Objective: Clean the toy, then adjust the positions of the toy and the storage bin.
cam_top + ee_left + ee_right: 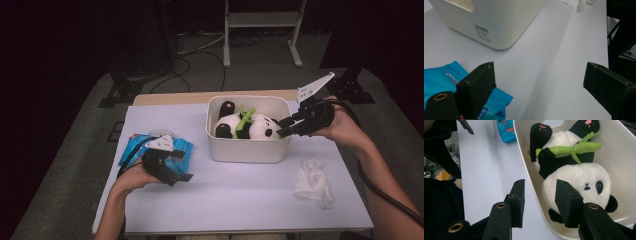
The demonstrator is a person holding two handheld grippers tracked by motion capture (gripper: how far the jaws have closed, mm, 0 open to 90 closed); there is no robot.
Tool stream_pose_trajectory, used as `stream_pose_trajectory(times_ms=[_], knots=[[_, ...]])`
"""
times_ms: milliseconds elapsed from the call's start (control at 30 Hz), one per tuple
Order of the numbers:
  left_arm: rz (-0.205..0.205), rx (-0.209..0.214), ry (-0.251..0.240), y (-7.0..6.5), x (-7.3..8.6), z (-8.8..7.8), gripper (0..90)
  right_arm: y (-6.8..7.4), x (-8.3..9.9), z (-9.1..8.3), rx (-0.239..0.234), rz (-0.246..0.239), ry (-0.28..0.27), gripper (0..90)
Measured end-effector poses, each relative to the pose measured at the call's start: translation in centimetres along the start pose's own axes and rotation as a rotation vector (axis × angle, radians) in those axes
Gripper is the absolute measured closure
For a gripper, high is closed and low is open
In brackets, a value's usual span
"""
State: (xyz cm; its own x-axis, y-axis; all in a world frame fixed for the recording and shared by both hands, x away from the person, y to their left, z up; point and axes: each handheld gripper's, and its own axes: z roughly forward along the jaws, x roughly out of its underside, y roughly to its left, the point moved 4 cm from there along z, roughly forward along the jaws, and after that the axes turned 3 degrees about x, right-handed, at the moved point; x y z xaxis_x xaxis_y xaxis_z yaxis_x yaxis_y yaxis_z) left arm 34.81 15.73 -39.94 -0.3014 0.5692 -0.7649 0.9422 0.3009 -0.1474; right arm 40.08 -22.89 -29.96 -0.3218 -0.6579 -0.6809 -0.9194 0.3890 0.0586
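A white plastic bin (250,150) stands mid-table with a black-and-white panda plush (255,125) lying in it, a green bamboo stalk (574,147) across its belly. My right gripper (282,127) is at the bin's right end, open. In the right gripper view (540,183) one jaw hangs outside the bin wall (529,170) and the other over the panda's head (579,175), touching neither. My left gripper (182,166) rests low at the left, open and empty (539,70), partly over a blue wipes packet (131,145).
A crumpled white tissue (312,182) lies on the white tabletop (235,200) right of the bin, also at the far edge in the left gripper view (576,3). The blue packet (439,77) lies under the left jaw. Dark floor, cables and a metal stand lie beyond the table.
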Motion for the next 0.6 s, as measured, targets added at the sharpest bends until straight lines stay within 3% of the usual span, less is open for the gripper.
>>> stream_pose_trajectory(times_ms=[400,600], knots=[[-0.008,-0.007,0.001,0.1,0.2,-0.2,9.9,0.8,1.1,0.6,-0.011,-0.001,-0.006,57.8],[-0.007,-0.002,0.008,0.0,0.3,0.0,9.9,1.1,2.1,0.4,-0.011,0.022,-0.015,57.6]])
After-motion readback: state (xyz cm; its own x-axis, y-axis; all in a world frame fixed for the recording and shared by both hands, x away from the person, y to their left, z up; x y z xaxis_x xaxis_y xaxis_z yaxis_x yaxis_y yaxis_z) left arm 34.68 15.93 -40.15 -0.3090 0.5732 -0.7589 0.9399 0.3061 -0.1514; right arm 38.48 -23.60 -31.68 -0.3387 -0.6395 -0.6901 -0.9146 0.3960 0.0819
